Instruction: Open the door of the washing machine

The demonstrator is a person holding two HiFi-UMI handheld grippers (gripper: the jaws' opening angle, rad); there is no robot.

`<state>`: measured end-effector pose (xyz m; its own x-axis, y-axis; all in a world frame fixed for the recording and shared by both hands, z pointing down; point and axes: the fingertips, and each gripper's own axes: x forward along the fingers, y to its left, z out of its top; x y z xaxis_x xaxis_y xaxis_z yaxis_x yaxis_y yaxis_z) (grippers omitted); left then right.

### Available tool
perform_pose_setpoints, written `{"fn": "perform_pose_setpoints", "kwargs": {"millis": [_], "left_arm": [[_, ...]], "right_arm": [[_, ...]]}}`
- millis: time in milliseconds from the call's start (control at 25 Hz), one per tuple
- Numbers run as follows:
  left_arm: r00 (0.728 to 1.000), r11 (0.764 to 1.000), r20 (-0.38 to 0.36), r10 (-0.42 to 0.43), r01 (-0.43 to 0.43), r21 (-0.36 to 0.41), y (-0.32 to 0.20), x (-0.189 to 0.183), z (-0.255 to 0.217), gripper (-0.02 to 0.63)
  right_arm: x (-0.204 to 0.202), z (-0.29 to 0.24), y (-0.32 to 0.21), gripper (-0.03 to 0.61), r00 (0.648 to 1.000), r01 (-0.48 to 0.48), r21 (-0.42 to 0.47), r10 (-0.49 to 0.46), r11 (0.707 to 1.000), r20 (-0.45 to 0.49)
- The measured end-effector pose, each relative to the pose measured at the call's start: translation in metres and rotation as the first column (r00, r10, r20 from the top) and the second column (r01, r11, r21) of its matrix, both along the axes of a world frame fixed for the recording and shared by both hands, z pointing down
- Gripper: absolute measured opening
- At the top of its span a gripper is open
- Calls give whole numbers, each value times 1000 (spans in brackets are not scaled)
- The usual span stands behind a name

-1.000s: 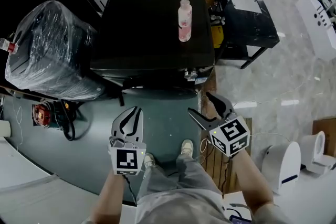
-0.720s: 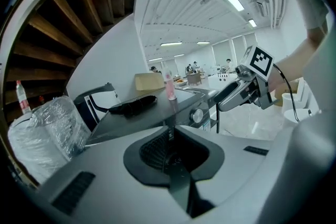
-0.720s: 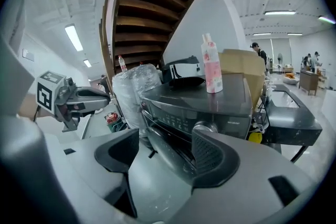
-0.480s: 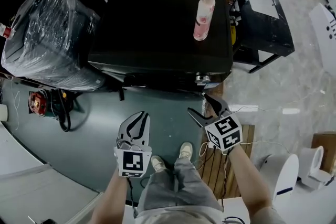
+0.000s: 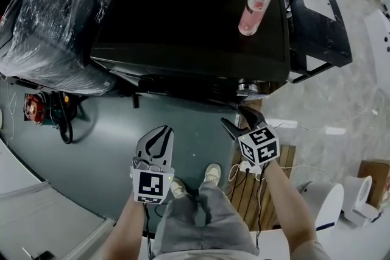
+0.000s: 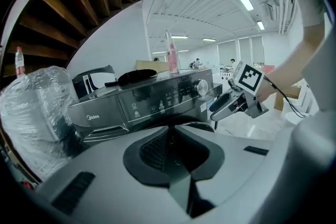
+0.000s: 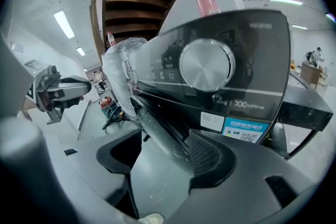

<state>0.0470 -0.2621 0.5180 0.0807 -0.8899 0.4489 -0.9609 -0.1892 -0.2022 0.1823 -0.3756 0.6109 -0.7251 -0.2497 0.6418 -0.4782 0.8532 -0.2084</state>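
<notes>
Head view shows only the top of the washing machine [image 5: 183, 9]. Right gripper view shows its door [image 7: 155, 126] below the knob [image 7: 206, 65], untouched, in the gap of the right hand-held gripper's [image 5: 233, 115] spread, closing jaws. The left hand-held gripper [image 5: 159, 131] is pressed together.

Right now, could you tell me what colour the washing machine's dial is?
Silver; the dial shows best in the right gripper view.

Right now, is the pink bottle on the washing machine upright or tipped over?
Upright. The bottle stands on its base on the washing machine, with its cap at the top.
</notes>
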Motion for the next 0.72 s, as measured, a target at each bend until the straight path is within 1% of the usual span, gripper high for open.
{"fn": "perform_pose_setpoints", "kwargs": {"millis": [80,120,280,440,560,640,720], "left_arm": [[1000,1000,-10,16,-15,4,0,3,9,48],[1000,1000,-17,15,-15,2,0,3,15,48],[996,999,-86,-30,28,-31,-1,0,40,48],[993,995,-102,-67,59,-75,0,-5,65,48],[983,986,-115,-141,130,-101,4,-17,76,48],[972,977,-130,-196,181,-117,8,-27,82,48],[965,972,-147,-216,198,-129,12,-31,86,48]], "right_arm": [[-1,17,-4,304,1000,-1,-29,1,1000,-4],[-1,25,-7,302,1000,3,-28,-3,1000,-12],[-2,46,-18,296,998,21,-2,-21,1000,-52],[-8,63,-23,268,997,45,12,-44,999,-67],[-13,68,-26,260,998,43,26,-41,999,-51],[-16,72,-27,231,998,46,33,-45,998,-54],[-16,73,-27,208,997,47,46,-44,998,-65]]}}
